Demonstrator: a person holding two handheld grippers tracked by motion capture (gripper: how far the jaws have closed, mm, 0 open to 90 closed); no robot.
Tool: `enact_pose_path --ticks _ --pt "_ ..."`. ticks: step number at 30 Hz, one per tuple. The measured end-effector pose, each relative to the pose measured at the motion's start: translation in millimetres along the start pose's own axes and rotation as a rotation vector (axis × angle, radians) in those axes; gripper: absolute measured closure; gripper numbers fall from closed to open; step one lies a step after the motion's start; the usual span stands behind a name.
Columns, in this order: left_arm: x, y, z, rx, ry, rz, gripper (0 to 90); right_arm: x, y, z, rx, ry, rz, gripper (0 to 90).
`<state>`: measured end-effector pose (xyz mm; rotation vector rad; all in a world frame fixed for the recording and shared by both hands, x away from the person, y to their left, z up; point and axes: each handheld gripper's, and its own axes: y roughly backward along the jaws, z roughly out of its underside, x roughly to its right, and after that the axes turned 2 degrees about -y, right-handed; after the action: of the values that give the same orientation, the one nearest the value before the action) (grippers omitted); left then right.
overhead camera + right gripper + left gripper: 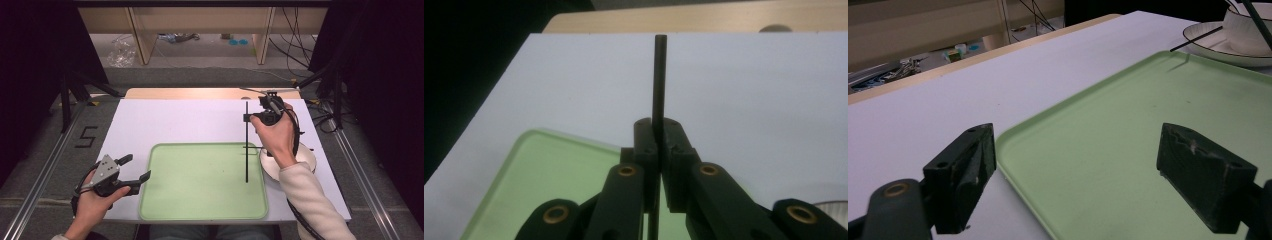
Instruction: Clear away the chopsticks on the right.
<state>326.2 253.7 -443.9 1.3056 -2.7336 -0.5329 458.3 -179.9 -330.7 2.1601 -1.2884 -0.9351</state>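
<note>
From the high view, the right gripper [248,118] clamps a black chopstick [247,150] near its top, its lower end over the green tray [165,200] (contact unclear). The left gripper [136,169], jaws apart, sits at the tray's left edge.

The left gripper view adds a second chopstick [1195,38] resting on a white plate [1208,47].

In the right gripper view, bare table [774,90] lies beyond the pinched stick.

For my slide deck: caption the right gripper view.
Right claw shut on a thin black rod, above the white table and green tray.
</note>
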Motion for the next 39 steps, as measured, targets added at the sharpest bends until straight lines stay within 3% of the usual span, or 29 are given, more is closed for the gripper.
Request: enact_pose_path --ticks 2,5,7,10,11,12,15,16,17,18,19,21,22,25,28,30,39 --pt "-0.2 -0.2 0.2 0.0 0.005 -0.001 15.9 -0.6 -4.0 3.0 -0.036 -0.005 0.014 87.8" --pt "-0.6 -0.3 0.3 0.004 -0.001 0.004 15.9 -2.4 -8.7 6.5 -0.102 -0.058 0.025 87.8" --pt "-1.0 -0.7 0.2 0.007 -0.004 0.007 15.9 -3.1 -12.2 9.0 -0.122 -0.068 0.033 87.8" --pt "0.2 -0.4 0.2 0.0 0.007 0.001 15.9 -8.6 -13.7 9.6 -0.204 -0.158 0.055 87.8" --pt "0.3 -0.5 0.2 0.0 0.008 0.001 15.9 -5.2 -17.5 11.0 -0.193 -0.127 0.056 87.8" --pt "0.4 -0.6 0.2 -0.001 0.008 0.001 16.0 -6.1 -17.2 11.7 -0.231 -0.157 0.061 87.8" --pt "0.2 -0.6 0.1 0.001 0.007 0.003 15.9 -2.3 -22.6 14.3 -0.248 -0.162 0.073 87.8" --pt "0.2 -0.6 0.1 0.0 0.007 0.003 15.9 -4.2 -23.5 13.9 -0.268 -0.206 0.087 87.8" --pt "0.4 -0.7 0.2 0.001 0.009 0.003 15.9 -0.2 -25.3 15.7 -0.265 -0.159 0.083 87.8" --pt "0.3 -0.8 0.2 0.0 0.008 0.003 15.9 0.6 -28.2 16.4 -0.257 -0.162 0.086 87.8" --pt "0.2 -1.0 0.3 0.0 0.008 0.003 16.0 -1.7 -27.2 16.3 -0.305 -0.201 0.094 87.8" --pt "-0.2 -1.1 0.3 0.0 0.009 0.004 16.0 0.0 -32.9 19.1 -0.299 -0.177 0.09 87.8" --pt "-1.3 -1.3 0.2 0.0 -0.003 0.007 16.0 -1.6 -36.1 20.4 -0.306 -0.196 0.097 87.8" --pt "0.0 -1.3 0.2 -0.001 0.009 0.005 16.0 -4.5 -44.3 24.8 -0.35 -0.214 0.111 87.8" --pt "0.1 -1.1 0.0 -0.002 0.008 0.003 16.0 -4.6 -51.3 29.0 -0.372 -0.206 0.117 87.8" --pt "-0.8 -1.7 0.4 -0.004 0.003 0.008 16.1 -1.8 -54.7 31.2 -0.379 -0.17 0.106 87.8" --pt "-0.5 -1.7 0.1 -0.001 -0.003 0.008 16.1 -5.1 -69.3 38.1 -0.41 -0.185 0.127 87.8"
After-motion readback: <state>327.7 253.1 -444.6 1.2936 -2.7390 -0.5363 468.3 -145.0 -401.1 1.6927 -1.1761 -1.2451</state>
